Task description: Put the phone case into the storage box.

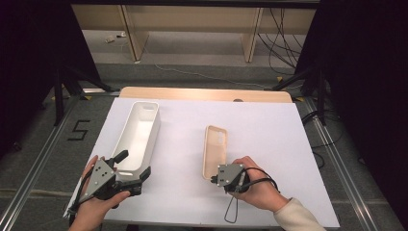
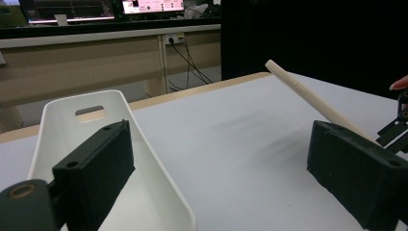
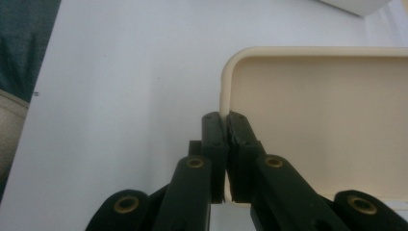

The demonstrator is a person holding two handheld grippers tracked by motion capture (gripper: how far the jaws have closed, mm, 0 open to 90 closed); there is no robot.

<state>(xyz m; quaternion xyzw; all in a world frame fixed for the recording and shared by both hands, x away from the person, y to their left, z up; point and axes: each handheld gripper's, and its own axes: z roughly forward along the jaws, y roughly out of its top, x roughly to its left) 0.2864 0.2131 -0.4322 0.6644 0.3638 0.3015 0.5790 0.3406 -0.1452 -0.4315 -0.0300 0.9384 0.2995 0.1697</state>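
Observation:
A beige phone case (image 1: 215, 147) lies hollow side up right of the table's middle. My right gripper (image 1: 213, 178) is shut on the rim of its near end, one jaw inside and one outside, as the right gripper view shows (image 3: 223, 120). In the left gripper view the case (image 2: 308, 94) slopes upward with its far end off the table. My left gripper (image 1: 134, 163) stands open at the near end of a long white bin (image 1: 154, 130), with nothing between its jaws (image 2: 221, 139).
A white sheet (image 1: 269, 125) covers the table, with a wooden strip (image 1: 207, 94) along the far edge. The bin (image 2: 86, 103) is empty and has a handle slot at its far end. Black stands and cables flank the table.

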